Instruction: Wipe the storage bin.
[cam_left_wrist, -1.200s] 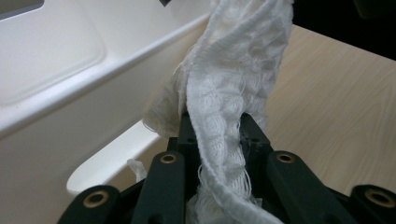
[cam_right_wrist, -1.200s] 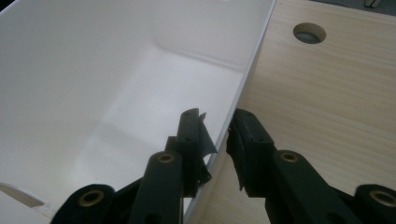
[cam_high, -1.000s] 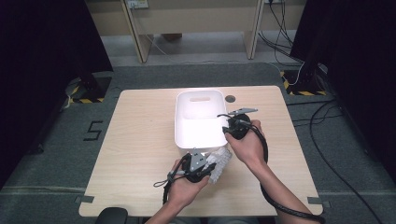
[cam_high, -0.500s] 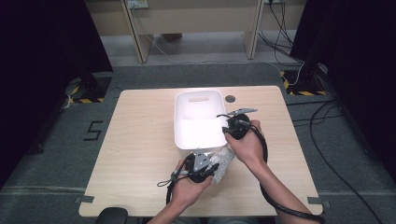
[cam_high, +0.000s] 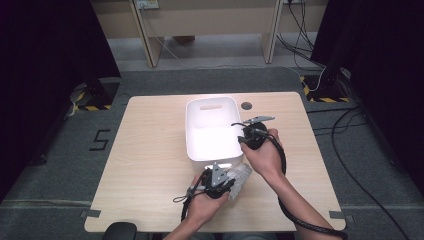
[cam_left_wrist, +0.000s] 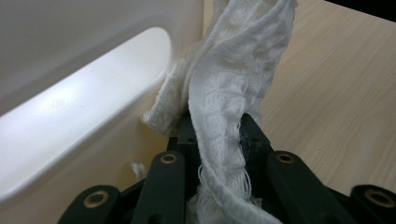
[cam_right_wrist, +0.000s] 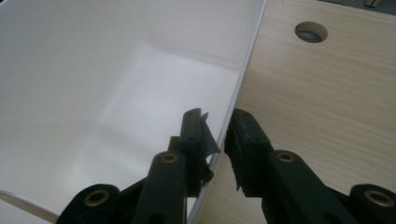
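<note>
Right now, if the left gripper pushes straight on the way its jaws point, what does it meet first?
Probably the white bin. The left gripper is shut on the white cloth, which drapes forward against the bin's near wall by its handle cutout. How far the wall stands off is hard to judge.

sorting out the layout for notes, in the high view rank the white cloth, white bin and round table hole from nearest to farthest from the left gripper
1. White cloth: clamped in the left gripper, at the table's near edge.
2. White bin: just beyond the cloth, mid-table; the right gripper straddles its right wall.
3. Round table hole: past the bin's far right corner.
</note>
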